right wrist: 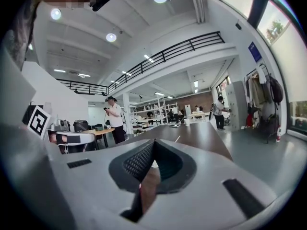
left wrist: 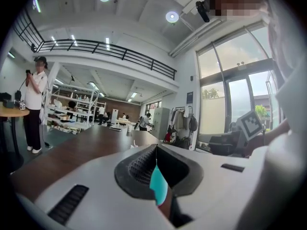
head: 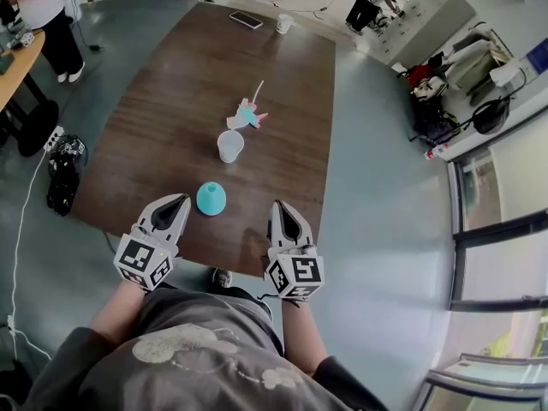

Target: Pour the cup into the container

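Head view, approach stage, before any grasp. My left gripper and right gripper hang over the near edge of the brown wooden surface, in the lower half of the frame. Both have their jaws pressed together with nothing between them, as each gripper view confirms. The teal cup stands between the two grippers, nearer the left one and touched by neither. In the left gripper view the cup shows only as a sliver beyond the closed jaws. The translucent container stands just above the cup in the frame, apart from it, with a small pink-and-blue toy beyond. I judge the pour not begun: next I must part one gripper's jaws, close them round the cup, lift it, and tip it over the container
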A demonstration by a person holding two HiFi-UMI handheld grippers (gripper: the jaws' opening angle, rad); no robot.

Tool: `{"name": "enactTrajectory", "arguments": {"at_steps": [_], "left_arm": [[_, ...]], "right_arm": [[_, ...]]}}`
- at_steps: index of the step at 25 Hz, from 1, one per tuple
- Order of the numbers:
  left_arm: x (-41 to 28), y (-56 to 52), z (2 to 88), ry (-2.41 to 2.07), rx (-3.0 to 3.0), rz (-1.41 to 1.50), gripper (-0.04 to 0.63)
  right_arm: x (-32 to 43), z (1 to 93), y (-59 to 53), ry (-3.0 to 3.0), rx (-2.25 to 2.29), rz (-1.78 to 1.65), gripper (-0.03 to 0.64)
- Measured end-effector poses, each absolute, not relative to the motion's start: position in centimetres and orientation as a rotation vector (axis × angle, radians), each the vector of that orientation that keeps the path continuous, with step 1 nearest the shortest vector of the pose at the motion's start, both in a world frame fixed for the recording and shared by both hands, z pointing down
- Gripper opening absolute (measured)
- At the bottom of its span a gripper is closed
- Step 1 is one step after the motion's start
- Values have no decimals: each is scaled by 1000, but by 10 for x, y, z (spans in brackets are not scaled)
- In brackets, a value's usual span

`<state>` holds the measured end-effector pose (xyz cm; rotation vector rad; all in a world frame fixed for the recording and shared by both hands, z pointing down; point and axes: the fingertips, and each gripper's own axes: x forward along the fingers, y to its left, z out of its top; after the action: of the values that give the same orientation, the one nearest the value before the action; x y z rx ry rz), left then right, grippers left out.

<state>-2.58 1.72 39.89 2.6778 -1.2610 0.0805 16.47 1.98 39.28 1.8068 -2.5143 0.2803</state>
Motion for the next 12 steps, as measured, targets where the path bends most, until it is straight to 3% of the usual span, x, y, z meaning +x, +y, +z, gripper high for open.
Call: {"name": "enactTrajectory", "arguments": {"at_steps": [9, 12], "left_arm": [[-5, 17, 422, -1226, 2632, 170, 12], [3, 15, 435, -1138, 2650, 225, 144]], "right_arm": [[165, 403, -9, -2597, 1681, 338, -12], [163, 413, -11, -2580, 1675, 373, -12]]}}
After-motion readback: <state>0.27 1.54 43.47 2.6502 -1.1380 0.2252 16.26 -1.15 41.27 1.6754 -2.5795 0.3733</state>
